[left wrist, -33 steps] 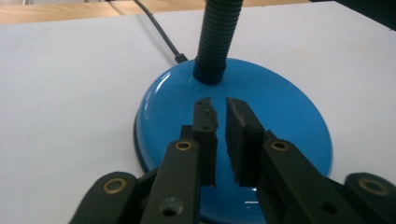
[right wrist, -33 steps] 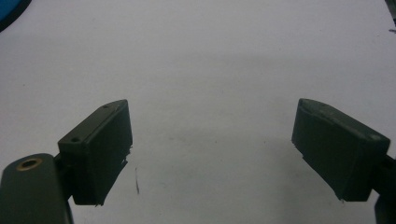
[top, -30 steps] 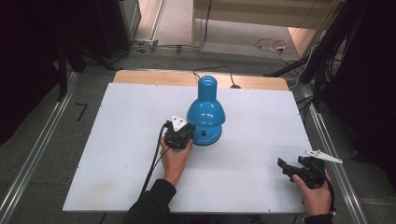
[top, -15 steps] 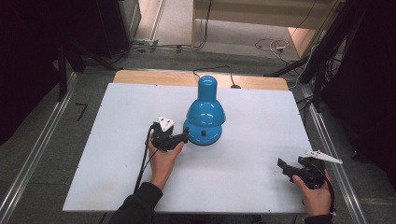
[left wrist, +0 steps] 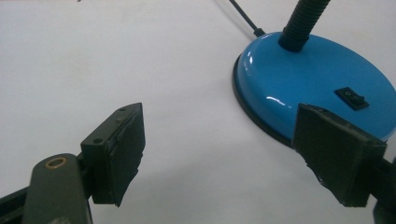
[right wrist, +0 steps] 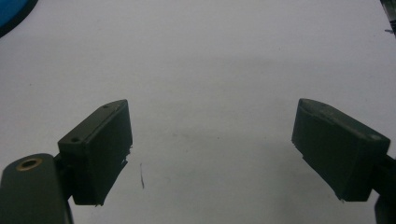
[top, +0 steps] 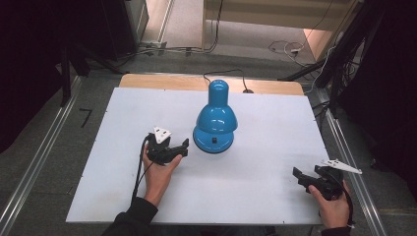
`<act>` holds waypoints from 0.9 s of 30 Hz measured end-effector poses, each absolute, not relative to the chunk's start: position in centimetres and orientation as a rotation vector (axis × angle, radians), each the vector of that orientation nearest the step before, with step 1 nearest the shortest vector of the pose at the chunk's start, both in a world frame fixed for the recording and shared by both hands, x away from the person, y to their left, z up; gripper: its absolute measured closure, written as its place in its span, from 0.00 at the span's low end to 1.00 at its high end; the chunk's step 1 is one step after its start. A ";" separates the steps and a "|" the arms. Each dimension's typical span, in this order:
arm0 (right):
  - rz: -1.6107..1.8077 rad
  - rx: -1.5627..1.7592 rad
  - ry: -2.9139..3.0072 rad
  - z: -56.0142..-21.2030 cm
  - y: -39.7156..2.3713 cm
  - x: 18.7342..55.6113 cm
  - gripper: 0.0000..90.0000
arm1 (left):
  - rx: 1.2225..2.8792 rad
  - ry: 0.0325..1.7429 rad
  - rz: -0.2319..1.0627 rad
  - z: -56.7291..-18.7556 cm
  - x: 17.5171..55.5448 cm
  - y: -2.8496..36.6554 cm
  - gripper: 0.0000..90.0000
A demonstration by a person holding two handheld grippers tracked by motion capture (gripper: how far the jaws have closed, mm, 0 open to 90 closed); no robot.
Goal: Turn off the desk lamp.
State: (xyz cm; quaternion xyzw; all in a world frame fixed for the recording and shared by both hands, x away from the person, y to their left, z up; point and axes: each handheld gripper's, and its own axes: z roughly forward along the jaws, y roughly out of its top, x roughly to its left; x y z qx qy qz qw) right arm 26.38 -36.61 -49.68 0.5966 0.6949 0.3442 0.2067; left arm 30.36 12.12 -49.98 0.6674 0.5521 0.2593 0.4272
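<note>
A blue desk lamp stands near the middle of the white table, its shade bent down over its round base. A black rocker switch sits on the base, and a black flexible neck rises from it. My left gripper is open just left of the base, apart from it, with nothing between its jaws. Down at the table's front right my right gripper is open over bare tabletop.
The lamp's black cord runs off the far edge of the table, over a wooden strip. Metal rails flank the table on both sides. A cable trails from the left gripper toward the front edge.
My left gripper has drawn back from the lamp base, leftward and toward the front. The right gripper has stayed in place.
</note>
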 end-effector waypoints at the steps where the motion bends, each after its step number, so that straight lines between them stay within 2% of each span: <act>1: 0.957 1.661 1.935 -49.7 -36.6 26.4 0.12 | 1.659 1.381 0.648 -49.9 30.3 12.3 0.19; 27: 0.964 1.662 1.920 -49.6 -36.7 26.3 0.12 | 1.602 1.414 0.670 -49.1 27.7 16.9 0.19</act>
